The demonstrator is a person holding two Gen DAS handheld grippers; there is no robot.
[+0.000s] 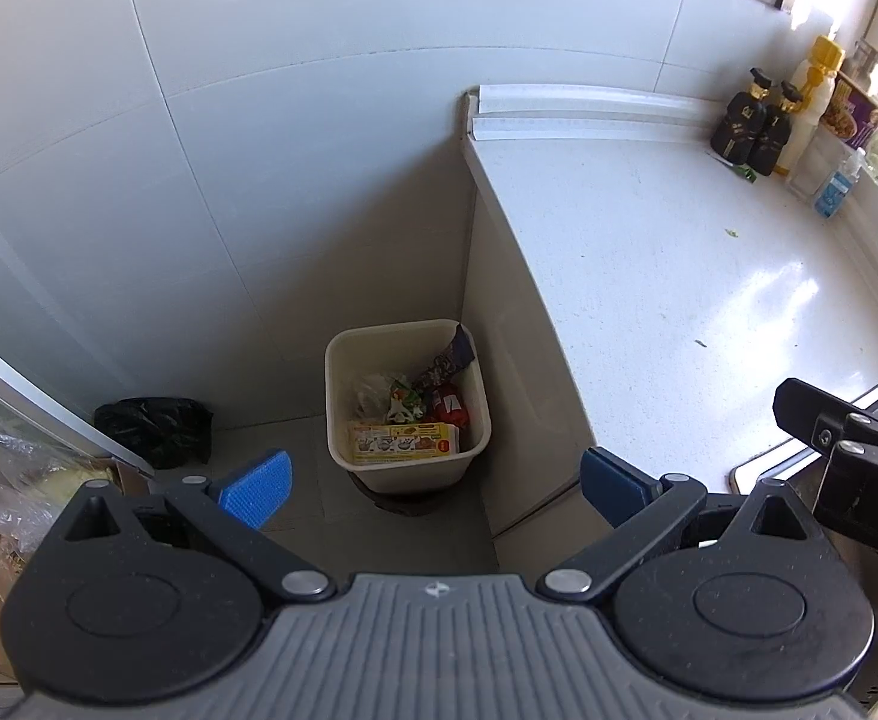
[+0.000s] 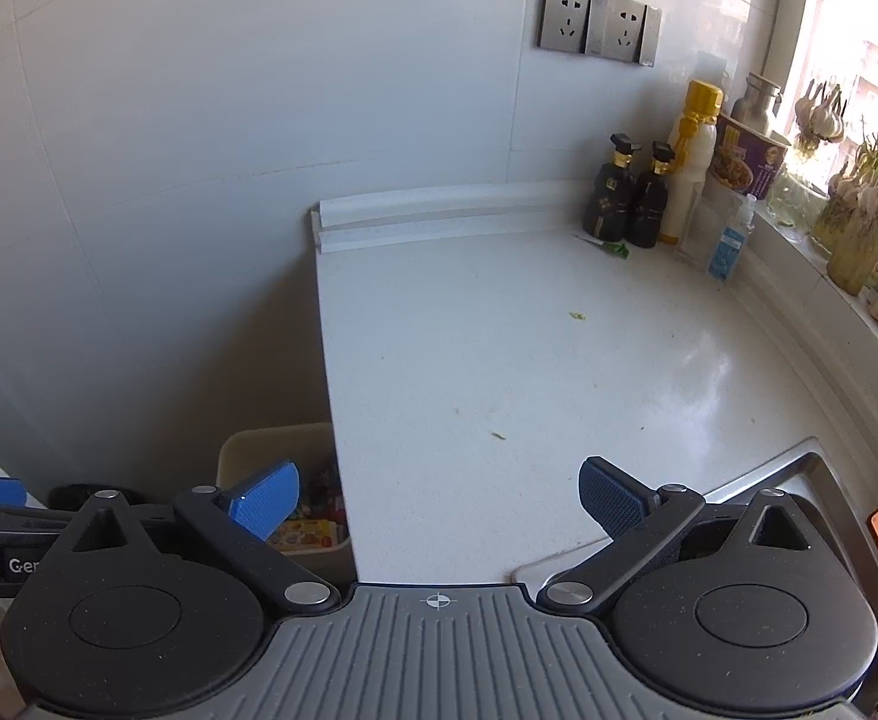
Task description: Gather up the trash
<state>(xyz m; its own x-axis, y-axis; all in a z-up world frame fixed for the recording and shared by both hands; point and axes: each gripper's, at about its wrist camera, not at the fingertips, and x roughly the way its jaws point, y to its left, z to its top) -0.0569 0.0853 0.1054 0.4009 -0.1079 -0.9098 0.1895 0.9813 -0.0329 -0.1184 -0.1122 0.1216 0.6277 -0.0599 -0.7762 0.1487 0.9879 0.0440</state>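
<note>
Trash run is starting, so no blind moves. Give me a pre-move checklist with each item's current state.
1. Left gripper jaws open, holding nothing: ok.
2. Right gripper jaws open, holding nothing: ok.
3. Trash bin on the floor beside the counter, open-topped: ok.
4. Room left in the bin: ok, wrappers and a yellow box sit low.
5. Counter free of trash: not ok, green scrap and green wrapper remain.
6. Black bag tied shut: cannot tell.

Black linkage arms, silver rivets — blue ribbed fingers (image 1: 256, 487), grey ridged body.
</note>
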